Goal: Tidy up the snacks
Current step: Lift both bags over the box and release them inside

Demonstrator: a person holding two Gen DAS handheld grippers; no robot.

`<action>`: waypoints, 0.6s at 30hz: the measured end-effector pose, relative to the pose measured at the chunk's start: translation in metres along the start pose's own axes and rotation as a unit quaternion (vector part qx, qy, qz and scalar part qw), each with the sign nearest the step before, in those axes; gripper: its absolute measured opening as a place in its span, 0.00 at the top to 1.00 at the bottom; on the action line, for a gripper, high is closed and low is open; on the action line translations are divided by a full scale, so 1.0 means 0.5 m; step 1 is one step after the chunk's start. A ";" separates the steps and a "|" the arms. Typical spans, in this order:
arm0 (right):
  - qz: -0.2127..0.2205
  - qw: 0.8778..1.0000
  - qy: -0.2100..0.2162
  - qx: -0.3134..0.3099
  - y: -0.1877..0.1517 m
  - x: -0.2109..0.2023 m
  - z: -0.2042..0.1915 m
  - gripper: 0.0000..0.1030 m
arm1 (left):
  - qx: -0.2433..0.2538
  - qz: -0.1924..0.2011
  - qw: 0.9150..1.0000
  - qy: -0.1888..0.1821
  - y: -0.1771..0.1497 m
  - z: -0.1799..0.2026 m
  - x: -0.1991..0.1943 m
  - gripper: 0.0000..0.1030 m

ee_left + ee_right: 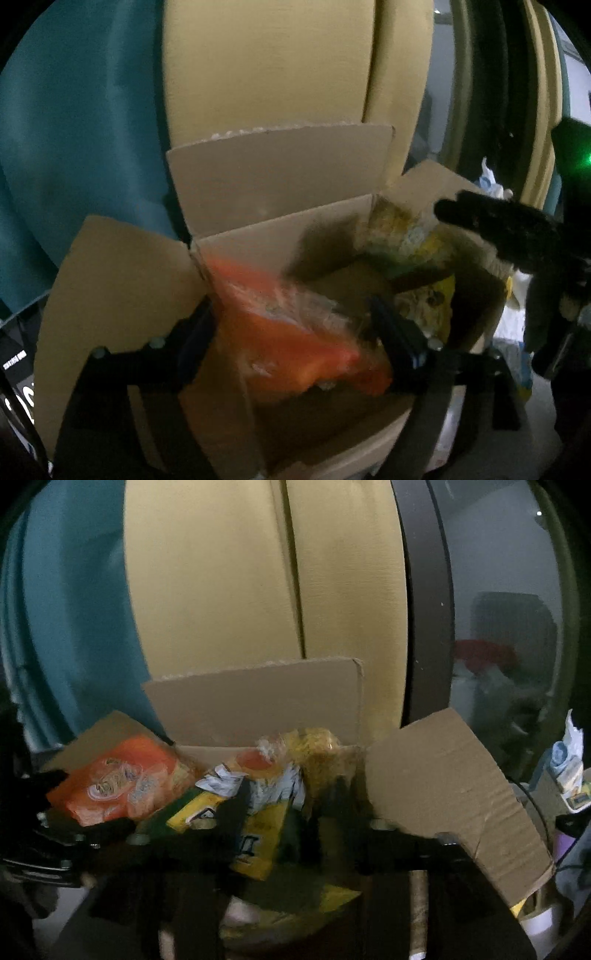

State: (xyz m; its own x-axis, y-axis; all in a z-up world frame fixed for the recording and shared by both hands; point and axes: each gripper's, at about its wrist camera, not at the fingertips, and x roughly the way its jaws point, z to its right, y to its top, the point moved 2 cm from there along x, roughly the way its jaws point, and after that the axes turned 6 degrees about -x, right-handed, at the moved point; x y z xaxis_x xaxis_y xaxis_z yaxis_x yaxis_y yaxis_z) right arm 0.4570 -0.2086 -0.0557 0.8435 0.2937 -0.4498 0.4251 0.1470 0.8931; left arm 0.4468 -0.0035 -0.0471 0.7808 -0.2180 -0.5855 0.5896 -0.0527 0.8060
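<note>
An open cardboard box [258,192] [251,701] stands with its flaps up. My left gripper [295,332] hangs over the box's mouth, its fingers spread either side of a blurred orange snack packet [291,332]; whether the pads press it is unclear. The same orange packet [118,779] shows at the left in the right wrist view. My right gripper [284,808] is over the box, fingers around a yellow and green snack packet [258,834]. That packet [413,236] and the right gripper's dark finger [491,225] show at the right in the left wrist view.
A tan cushion [258,572] and teal fabric [74,129] stand behind the box. A dark pole [428,609] rises at the right. A white and blue packet [569,764] lies at the far right. A dark device with a display [14,376] sits at the lower left.
</note>
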 end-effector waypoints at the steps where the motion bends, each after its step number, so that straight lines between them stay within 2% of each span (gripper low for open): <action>1: 0.003 1.000 0.000 -0.004 -0.003 -0.005 -0.004 0.30 | -0.002 0.003 1.000 0.001 0.000 -0.001 -0.004 0.18; 6: -0.006 1.000 0.006 -0.015 -0.018 -0.012 -0.008 0.30 | -0.009 0.017 1.000 0.007 -0.002 -0.004 -0.030 0.18; 7: 0.009 1.000 0.009 -0.018 -0.017 -0.011 -0.008 0.30 | -0.010 0.019 1.000 0.006 -0.003 -0.005 -0.036 0.18; 18: 0.008 1.000 0.012 -0.021 -0.030 -0.065 -0.024 0.30 | -0.024 0.038 0.999 -0.002 -0.018 0.012 -0.109 0.18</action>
State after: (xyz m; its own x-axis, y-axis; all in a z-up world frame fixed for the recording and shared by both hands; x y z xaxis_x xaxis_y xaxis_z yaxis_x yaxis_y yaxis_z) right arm 0.4192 -0.2088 -0.0542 0.8422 0.3182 -0.4352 0.3962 0.1822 0.8999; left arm 0.3974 0.0030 -0.0219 0.8231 -0.2231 -0.5222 0.5378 0.0112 0.8430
